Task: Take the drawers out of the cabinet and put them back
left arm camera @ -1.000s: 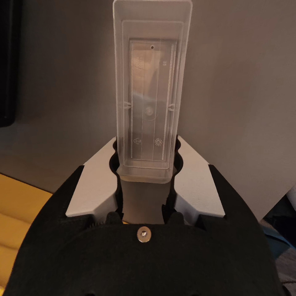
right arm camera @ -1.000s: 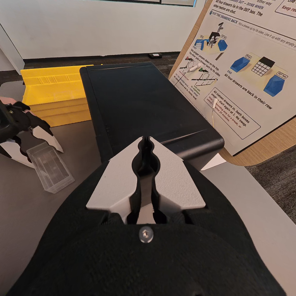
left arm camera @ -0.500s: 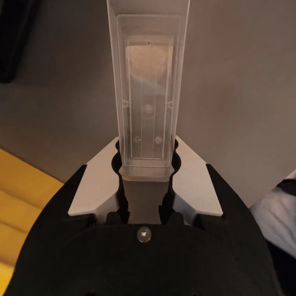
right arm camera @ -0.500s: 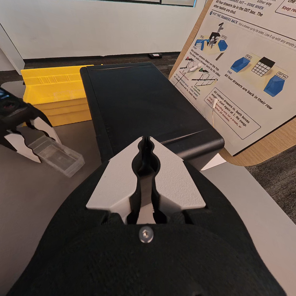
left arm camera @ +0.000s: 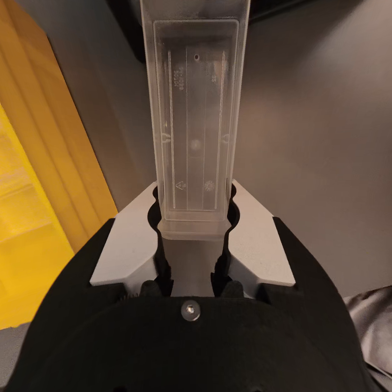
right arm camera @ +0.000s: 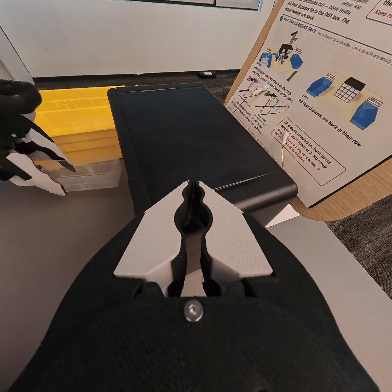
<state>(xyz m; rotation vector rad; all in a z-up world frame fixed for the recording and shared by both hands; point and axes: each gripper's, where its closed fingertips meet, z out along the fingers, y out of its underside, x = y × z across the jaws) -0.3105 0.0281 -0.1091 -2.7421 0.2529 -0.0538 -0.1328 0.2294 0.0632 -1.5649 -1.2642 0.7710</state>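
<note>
clear drawer (left arm camera: 195,131) with faint moulded marks in left gripper (left arm camera: 193,203) jaws; right gripper (right arm camera: 193,182) jaws seemingly together

Clear drawer (left arm camera: 196,118), black cabinet (right arm camera: 191,135), yellow bin (right arm camera: 78,118) (ribbed) — white-and-black grippers, grey table (right arm camera: 63,222).

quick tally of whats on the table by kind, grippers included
Grippers: 2, the left gripper shut on the clear drawer, the right gripper shut and empty
Clear drawer: 1
Black cabinet: 1
Yellow bin: 1
Instruction board: 1
Total: 6
</note>
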